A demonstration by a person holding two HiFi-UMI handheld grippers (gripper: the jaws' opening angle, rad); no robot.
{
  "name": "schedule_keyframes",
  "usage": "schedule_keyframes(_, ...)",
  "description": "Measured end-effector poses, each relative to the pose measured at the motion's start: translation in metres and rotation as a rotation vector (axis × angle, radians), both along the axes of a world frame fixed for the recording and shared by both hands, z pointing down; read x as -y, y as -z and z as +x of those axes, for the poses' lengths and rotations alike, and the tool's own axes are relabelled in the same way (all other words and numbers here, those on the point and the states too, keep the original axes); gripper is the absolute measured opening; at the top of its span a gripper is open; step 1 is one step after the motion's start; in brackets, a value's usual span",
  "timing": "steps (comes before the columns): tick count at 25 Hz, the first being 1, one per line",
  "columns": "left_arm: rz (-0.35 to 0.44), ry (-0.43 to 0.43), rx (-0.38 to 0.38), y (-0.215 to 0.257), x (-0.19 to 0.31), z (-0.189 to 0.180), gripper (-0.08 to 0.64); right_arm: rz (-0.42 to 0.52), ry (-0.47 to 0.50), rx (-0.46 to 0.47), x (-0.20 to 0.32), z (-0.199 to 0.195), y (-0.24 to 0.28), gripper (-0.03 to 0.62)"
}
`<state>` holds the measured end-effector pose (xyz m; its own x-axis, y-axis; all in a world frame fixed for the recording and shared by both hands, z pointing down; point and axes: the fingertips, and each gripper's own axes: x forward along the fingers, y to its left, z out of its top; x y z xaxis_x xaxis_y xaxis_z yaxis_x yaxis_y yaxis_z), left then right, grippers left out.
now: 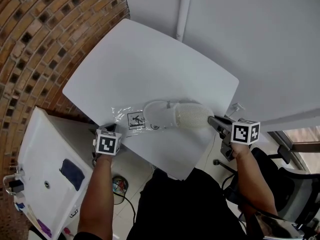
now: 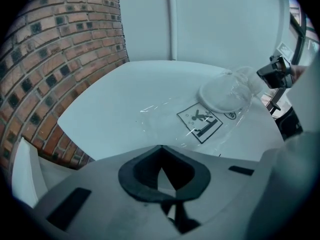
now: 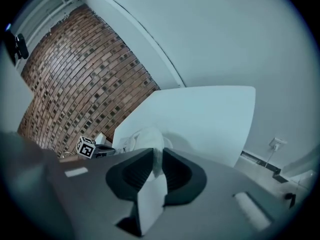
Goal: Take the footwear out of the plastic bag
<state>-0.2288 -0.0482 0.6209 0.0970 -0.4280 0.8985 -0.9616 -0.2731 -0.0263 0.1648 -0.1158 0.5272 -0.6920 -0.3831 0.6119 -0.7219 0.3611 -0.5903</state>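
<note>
A white slipper (image 1: 172, 114) lies on the white table (image 1: 150, 64), its heel end still inside a clear plastic bag (image 1: 131, 120) that bears a printed warning label. My right gripper (image 1: 214, 122) is shut on the slipper's toe end; white fabric (image 3: 145, 136) shows pinched between its pads (image 3: 154, 151). At the table's near left edge, my left gripper (image 1: 106, 132) holds the bag's end, its jaws (image 2: 160, 171) closed with a thin sliver between them. From the left gripper view, the slipper (image 2: 225, 94) sits in the bag (image 2: 200, 121), with the right gripper (image 2: 272, 74) beyond.
A brick wall (image 1: 35, 39) runs along the left and a white wall with a pipe (image 1: 184, 9) behind. A white sink unit (image 1: 47, 169) stands low left, an office chair (image 1: 292, 179) low right. The person stands at the table's near corner.
</note>
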Motion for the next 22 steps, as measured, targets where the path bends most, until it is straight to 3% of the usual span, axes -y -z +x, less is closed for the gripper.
schedule_keyframes(5, 0.101, -0.010, -0.029, 0.023, 0.009, 0.006, 0.008, 0.015, 0.003, 0.012, -0.002, -0.003, 0.005, 0.058)
schedule_keyframes(11, 0.203, -0.185, -0.032, 0.053, 0.016, 0.056, 0.008, 0.023, 0.011, 0.016, -0.003, -0.012, 0.006, 0.058)
schedule_keyframes(17, 0.125, -0.280, -0.041, 0.034, 0.022, 0.104, 0.008, 0.032, 0.010, 0.011, 0.004, -0.024, 0.006, 0.058)
schedule_keyframes(22, 0.062, -0.300, -0.025, 0.017, 0.034, 0.118, 0.008, 0.046, 0.015, 0.003, 0.018, -0.031, 0.006, 0.058)
